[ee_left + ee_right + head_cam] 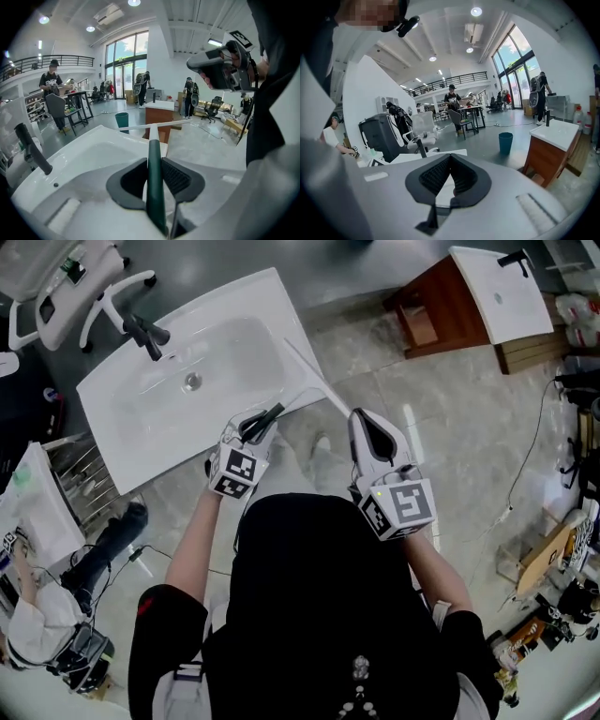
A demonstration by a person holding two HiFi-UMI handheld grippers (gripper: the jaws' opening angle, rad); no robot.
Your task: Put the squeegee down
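The squeegee has a dark green handle [155,183] and a long white blade [315,377]. My left gripper [263,421] is shut on the handle, over the front right corner of the white sink [131,427]. In the left gripper view the handle stands pinched between the black pads [174,177], and the blade [140,126] lies crosswise beyond the basin's [89,154] far edge. To the right, beside the sink and over the floor, my right gripper [364,420] is shut with nothing in it; in its own view the right gripper [450,158] shows its pad tips meeting.
A black faucet [146,334] stands at the sink's back. A wooden cabinet with a white top [487,296] is at the upper right. A white chair [66,287] is at the upper left, a wire rack [82,474] and a seated person [37,624] at the left, cables and clutter [553,568] at the right.
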